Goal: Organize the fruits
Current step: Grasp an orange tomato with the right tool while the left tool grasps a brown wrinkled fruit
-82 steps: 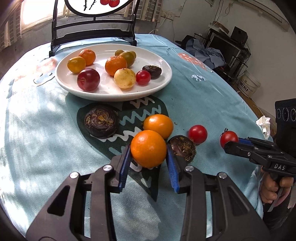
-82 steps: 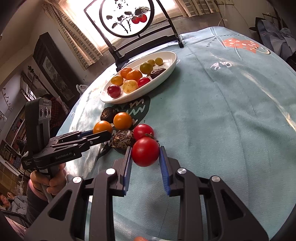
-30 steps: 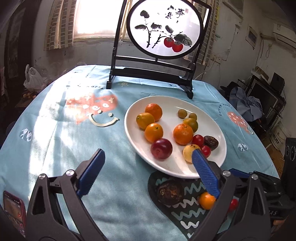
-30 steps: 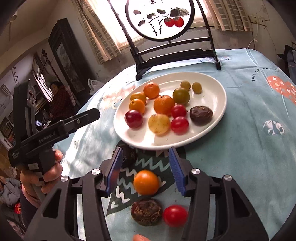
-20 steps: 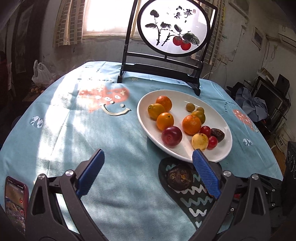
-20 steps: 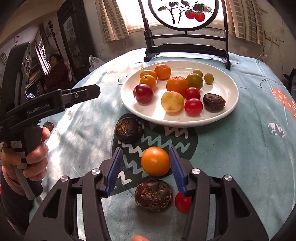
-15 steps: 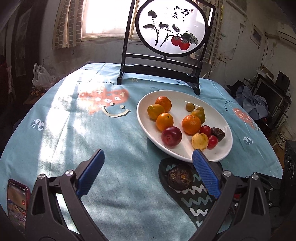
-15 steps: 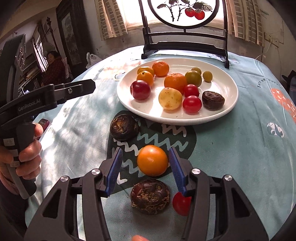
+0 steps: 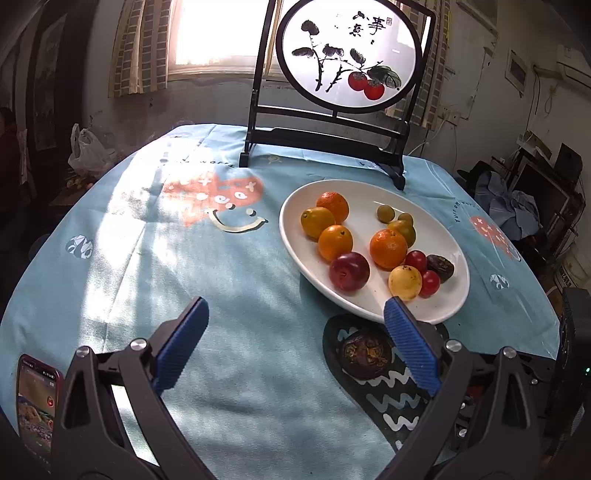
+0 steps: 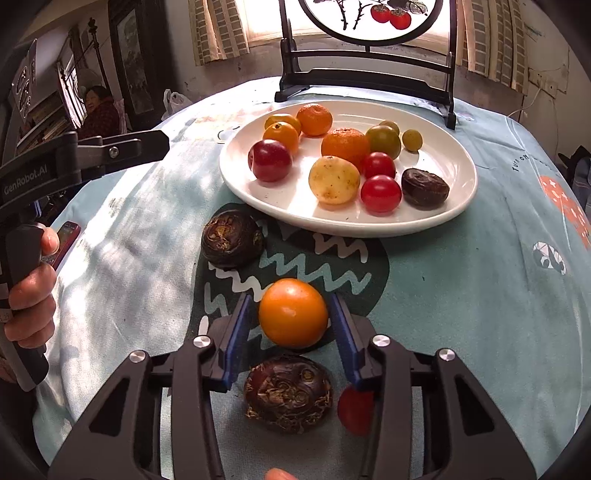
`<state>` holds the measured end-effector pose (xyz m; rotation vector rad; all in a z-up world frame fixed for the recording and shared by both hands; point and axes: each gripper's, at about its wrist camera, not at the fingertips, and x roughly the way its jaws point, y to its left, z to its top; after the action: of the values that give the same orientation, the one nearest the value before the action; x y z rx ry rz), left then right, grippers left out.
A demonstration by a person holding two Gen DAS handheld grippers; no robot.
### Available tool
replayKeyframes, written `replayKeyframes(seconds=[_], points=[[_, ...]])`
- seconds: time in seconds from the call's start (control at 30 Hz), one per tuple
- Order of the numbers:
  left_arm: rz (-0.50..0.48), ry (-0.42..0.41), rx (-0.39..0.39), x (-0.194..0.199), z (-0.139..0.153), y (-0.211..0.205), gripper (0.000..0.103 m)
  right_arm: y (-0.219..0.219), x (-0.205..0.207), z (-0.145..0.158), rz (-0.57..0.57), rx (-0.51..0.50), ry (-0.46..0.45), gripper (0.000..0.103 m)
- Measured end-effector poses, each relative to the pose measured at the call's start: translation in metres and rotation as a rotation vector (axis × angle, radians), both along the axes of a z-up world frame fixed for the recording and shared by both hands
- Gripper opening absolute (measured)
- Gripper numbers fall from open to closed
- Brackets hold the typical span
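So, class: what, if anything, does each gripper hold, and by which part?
The left gripper holds nothing; its jaws stand wide. The right gripper is closing around the orange fruit, one pad at each side, with slight gaps showing: not yet held.

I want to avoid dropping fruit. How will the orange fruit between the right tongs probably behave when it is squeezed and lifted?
The orange fruit is round and glossy, so it may slip or roll out. The right tongs are closing around its widest part, which should help. The skin looks thin and smooth, so hard pressure could bruise it.

Blown-out window (image 9: pixel 218 33) backlight, dappled tablecloth (image 9: pixel 147 258) shadows, bowed dark fisheye edges, perhaps slight softness
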<state>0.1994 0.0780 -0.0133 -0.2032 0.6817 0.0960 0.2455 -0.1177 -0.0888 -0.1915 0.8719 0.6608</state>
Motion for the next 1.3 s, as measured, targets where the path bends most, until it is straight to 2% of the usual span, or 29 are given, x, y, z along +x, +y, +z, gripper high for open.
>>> replayKeyframes(seconds=[0.13,0.3,0.43,0.7,0.8,0.87,0.93,1.3], points=[[0.001,0.006,0.004,0.002,-0.002,0.0,0.097,-0.003,0.001,0.002,-0.009,0.018,-0.001,0.036],[-0.025,0.035,0.012,0.005,-0.008,-0.006,0.097,-0.028,0.003,0.025,-0.077,0.18,-0.031,0.036],[-0.099,0.077,0.041,0.01,-0.017,-0.022,0.097,-0.051,0.004,0.039,-0.161,0.276,-0.077,0.036],[-0.231,0.147,0.173,0.017,-0.039,-0.063,0.095,-0.059,0.008,0.039,-0.205,0.288,-0.053,0.036],[-0.268,0.17,0.152,0.021,-0.044,-0.067,0.086,-0.06,0.006,0.04,-0.209,0.283,-0.06,0.036],[-0.277,0.191,0.129,0.026,-0.047,-0.067,0.071,-0.06,0.006,0.04,-0.211,0.285,-0.065,0.036],[-0.275,0.208,0.112,0.031,-0.051,-0.067,0.065,-0.061,0.006,0.04,-0.212,0.287,-0.064,0.036],[-0.269,0.239,0.105,0.041,-0.058,-0.068,0.054,-0.062,0.005,0.042,-0.211,0.291,-0.069,0.036]])
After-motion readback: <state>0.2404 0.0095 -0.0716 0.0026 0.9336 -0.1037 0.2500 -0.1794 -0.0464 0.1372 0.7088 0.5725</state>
